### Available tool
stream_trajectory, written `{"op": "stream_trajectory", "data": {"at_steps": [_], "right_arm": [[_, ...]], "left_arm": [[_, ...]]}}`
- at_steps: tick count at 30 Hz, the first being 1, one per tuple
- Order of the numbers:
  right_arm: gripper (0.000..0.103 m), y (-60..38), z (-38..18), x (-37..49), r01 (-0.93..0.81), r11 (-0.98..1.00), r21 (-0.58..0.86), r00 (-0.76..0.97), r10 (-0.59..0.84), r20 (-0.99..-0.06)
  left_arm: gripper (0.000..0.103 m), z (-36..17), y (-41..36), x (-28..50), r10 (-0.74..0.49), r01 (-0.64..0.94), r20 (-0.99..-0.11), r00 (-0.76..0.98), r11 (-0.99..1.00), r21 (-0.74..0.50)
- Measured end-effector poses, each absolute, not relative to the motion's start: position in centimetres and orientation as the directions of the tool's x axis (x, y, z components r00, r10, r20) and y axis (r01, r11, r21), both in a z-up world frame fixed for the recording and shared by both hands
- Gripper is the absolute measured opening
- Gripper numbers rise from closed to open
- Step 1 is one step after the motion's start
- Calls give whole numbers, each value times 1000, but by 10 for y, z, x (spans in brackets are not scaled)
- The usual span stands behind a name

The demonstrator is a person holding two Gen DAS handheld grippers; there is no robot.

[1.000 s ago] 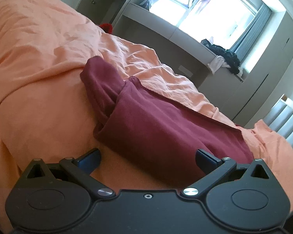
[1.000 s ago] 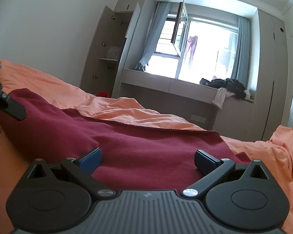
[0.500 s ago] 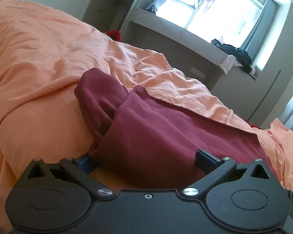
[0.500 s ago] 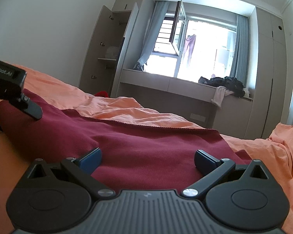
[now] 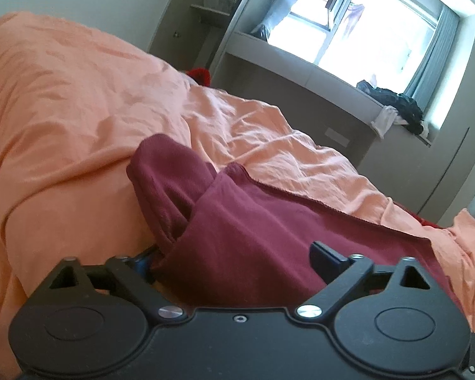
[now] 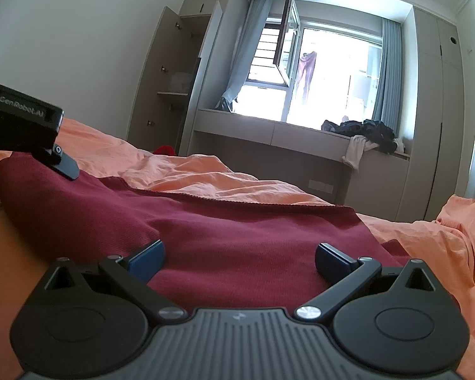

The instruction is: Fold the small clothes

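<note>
On the orange bedspread point(image 5: 79, 101): maroon garment point(image 5: 253, 231), partly folded, lying near both grippers.
Left gripper point(image 5: 234, 258): jaws wide but closing — the garment's near left edge between them, one blue pad half hidden under cloth.
Right gripper point(image 6: 239, 258): fingers wide apart — low over the garment, gripping nothing.

Orange bedding point(image 5: 79, 101), an open window point(image 6: 319, 72), dark clothes point(image 6: 364, 129) on the sill.

Bright open window point(image 6: 329, 76); grey wardrobes point(image 6: 171, 85); orange bedding point(image 5: 63, 101)

Bed point(image 5: 79, 101) w/ orange cover (rumpled); maroon garment point(image 6: 237, 237) lying on it.
</note>
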State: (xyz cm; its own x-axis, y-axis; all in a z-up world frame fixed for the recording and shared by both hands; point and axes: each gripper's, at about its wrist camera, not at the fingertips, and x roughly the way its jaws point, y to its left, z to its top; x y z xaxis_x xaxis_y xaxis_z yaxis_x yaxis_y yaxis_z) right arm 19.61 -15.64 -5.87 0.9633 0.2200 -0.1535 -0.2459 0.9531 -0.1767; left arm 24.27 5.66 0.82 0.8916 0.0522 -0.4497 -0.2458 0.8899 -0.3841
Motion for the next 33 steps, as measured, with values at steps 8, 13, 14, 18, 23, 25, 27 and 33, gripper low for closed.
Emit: {"op": "stream_trajectory", "data": {"at_steps": [8,13,14,18,23,25,27,33], "right_arm": [[103,-156,-55,199,-250,953,-170,960,220,-174],[103,-155,-54,200,-250,953,-170,959,219,-180],[103,-156,-54,201,-250,953,-170,959,219,-180],[103,-155,-54,202,-252,953,-166,958,221,-183],[103,-157,-50,202,-270,948,-166,951,235,-202],[103,-160,-45,202,-292,940,-174,943,253,-216],[103,-164,-38,203,-309,935,-176,937,267,-223],[103,-191,-15,200,-260,959,-115,953,236,-189]], "left_arm": [[67,14,50,247,97,-269,-455,885,904,-331],[49,18,49,248,100,-263,-458,883,915,-306],[48,18,49,249,95,-259,-458,884,915,-309],[27,21,49,251,75,-234,-449,891,921,-311],[21,34,43,255,24,-158,-405,914,940,-301],[20,43,37,258,8,-128,-380,925,948,-291],[19,54,29,261,-12,-92,-354,935,957,-275],[18,92,-10,273,-113,55,-279,954,977,-207]]}}
